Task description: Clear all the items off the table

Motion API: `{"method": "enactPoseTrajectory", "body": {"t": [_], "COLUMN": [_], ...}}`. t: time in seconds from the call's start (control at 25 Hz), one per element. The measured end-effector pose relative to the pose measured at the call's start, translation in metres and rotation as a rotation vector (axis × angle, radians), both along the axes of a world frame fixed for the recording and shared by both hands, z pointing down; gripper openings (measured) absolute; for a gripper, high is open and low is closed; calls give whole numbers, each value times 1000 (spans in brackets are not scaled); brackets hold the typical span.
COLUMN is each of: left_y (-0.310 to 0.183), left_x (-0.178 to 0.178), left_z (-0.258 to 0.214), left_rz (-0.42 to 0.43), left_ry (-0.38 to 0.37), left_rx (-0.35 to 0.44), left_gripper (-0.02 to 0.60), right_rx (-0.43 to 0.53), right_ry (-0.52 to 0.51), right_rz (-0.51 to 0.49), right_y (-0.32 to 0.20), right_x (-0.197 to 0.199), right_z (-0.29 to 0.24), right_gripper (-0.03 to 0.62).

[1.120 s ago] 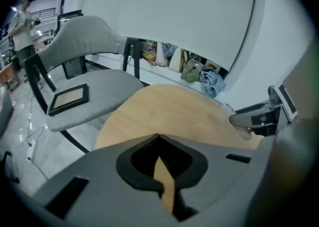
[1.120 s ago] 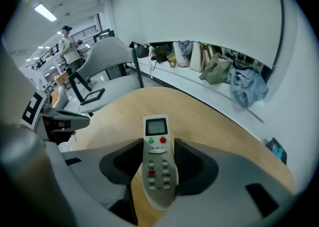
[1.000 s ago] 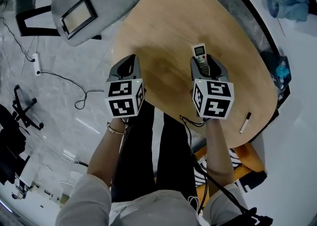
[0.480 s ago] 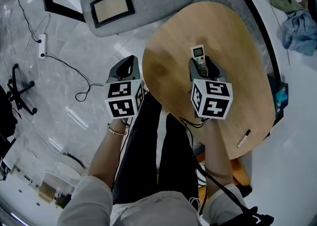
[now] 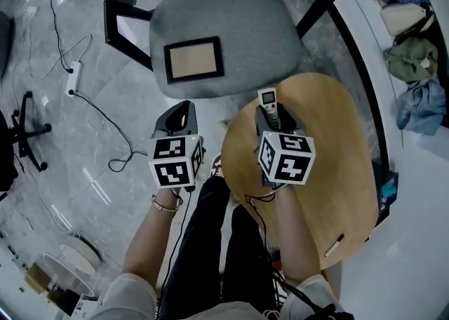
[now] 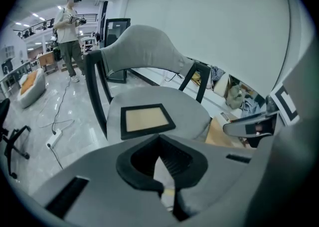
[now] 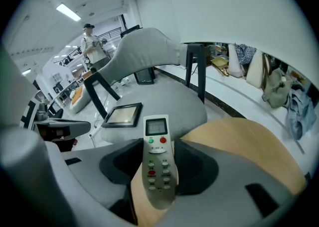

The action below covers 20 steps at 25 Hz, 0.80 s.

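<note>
My right gripper (image 5: 272, 114) clamps the remote (image 5: 266, 97) over the table (image 5: 330, 143) edge; left gripper (image 5: 179, 111) closed, empty. Next, I'd set it on the chair (image 5: 231, 17), upper centre.

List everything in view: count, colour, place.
table: 1, light wood, right side
pen: 1, pale, near table edge
remote control: 1, white, in right hand-held gripper
chair: 1, grey, black frame, beyond table
framed panel: 1, black rim, tan face, on chair seat
power strip: 1, white, floor left
bags: several, mixed, along wall
left hand-held gripper: 1, grey, shut, empty
right hand-held gripper: 1, grey, shut on remote control
</note>
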<state>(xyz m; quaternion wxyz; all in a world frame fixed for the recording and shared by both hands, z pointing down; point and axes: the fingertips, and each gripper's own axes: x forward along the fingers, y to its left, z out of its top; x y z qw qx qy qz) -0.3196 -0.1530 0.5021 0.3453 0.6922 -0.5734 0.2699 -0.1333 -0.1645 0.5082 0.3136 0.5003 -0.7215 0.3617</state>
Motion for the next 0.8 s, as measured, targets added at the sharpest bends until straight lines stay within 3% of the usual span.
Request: {"method": "enactPoseTrajectory", "body": {"t": [0.24,0.44,0.8], "left_y": [-52,-86,-111], "left_x": [-26,-35,-48], "left_z": [3,9,15], "left_rz": [-27,-47,-105], "left_ry": [7,11,51], "left_rx": [24,41,51], "left_gripper": [8,8,8], "right_rx": [3,30,-14], "right_ry": [-42,-15,1], "right_rz": [32,7,-12], "right_y": [-66,-117,-156], "right_x": [-35,-56,-78], "right_z": [13,20,49], "right_gripper": [207,207,207]}}
